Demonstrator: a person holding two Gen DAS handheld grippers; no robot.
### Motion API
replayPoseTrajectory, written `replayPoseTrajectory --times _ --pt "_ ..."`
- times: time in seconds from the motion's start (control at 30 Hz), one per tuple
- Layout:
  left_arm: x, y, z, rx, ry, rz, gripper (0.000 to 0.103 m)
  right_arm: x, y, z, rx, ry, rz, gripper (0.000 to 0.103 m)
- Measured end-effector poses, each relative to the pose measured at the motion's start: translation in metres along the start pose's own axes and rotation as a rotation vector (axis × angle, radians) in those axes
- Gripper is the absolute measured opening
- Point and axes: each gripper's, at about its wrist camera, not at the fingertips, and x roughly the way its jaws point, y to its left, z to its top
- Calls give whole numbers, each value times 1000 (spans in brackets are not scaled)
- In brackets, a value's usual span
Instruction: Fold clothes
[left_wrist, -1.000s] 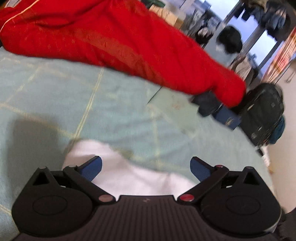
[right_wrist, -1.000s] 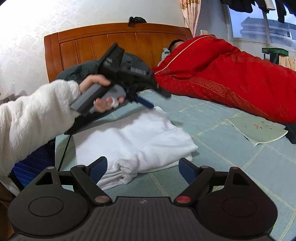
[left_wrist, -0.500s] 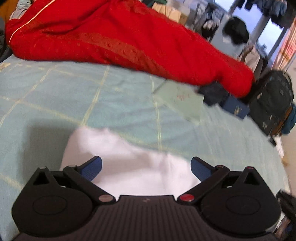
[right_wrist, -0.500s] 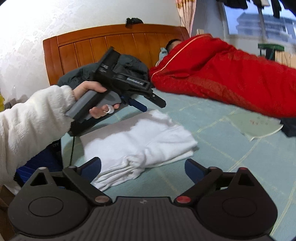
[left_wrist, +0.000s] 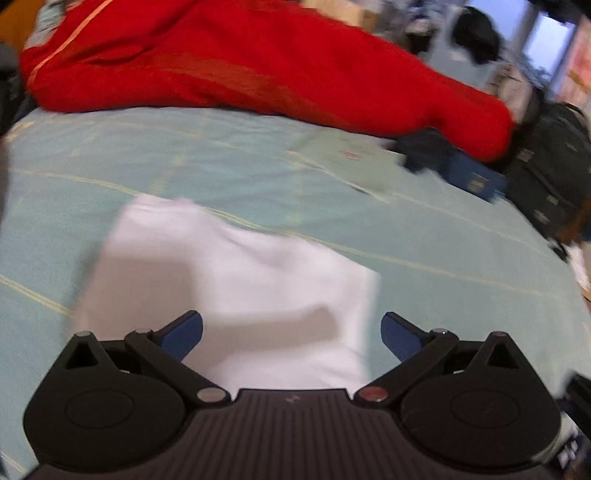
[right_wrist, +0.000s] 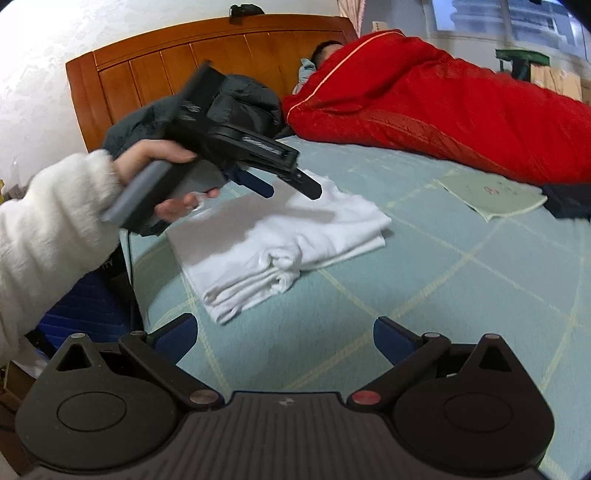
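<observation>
Folded white garment on the bed, both grippers free above it.

At the left of the right wrist view, a hand (right_wrist: 162, 177) in a fluffy white sleeve (right_wrist: 48, 229) holds the left gripper (right_wrist: 291, 186) over the white garment (right_wrist: 280, 236); its jaws stand wide with nothing between them. The garment lies folded in layers on the green bed sheet (right_wrist: 443, 295), a little left of the frame's centre, its thick rolled edge towards the camera. In the lower centre, the right gripper (right_wrist: 284, 338) is spread fully, also empty, apart from the cloth. At the upper right lies a red quilt (right_wrist: 443, 110), and below it a pale paper (right_wrist: 491, 195). The folding looks almost finished. If one more fold is wanted, I would take the loose rolled edge with both jaws low, and lift evenly so the layers do not slide.
</observation>
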Motion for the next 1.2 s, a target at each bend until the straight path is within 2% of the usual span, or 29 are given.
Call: replayPoseTrajectory --times 0.07,0.17,0.3,0.37,0.5,0.63,0.73,0.83,0.93,1.07,1.2 --pt "1 -16 -19 2 12 -39 102 -4 1 -4 11 4 -5 103" --pt "12 -29 -48 -15 42 -58 102 -11 0 -11 34 7 -17 103" --pt "8 -50 -71 61 35 35 102 -24 -3 -18 61 5 -37 103" --pt "0 -59 -74 93 16 48 102 -31 -5 -22 70 -3 -50 103" --pt "-4 -67 -75 99 -27 65 102 -39 -7 -26 104 -24 -55 103" --pt "-2 -71 -95 75 10 77 102 -49 -3 -28 103 -40 -53 103" --pt "-20 -77 -114 106 -66 107 102 -54 0 -31 101 -50 -52 103" --pt "-24 -71 -129 69 -102 126 102 -54 1 -33 111 -50 -49 103" --pt "-21 -69 -139 50 -65 131 102 -54 4 -35 118 -42 -41 103" --pt "-43 -65 -134 87 -119 130 102 -57 8 -36 106 -50 -43 103" --pt "-54 -32 -111 55 -204 241 102 -57 9 -36 115 -51 -47 103"
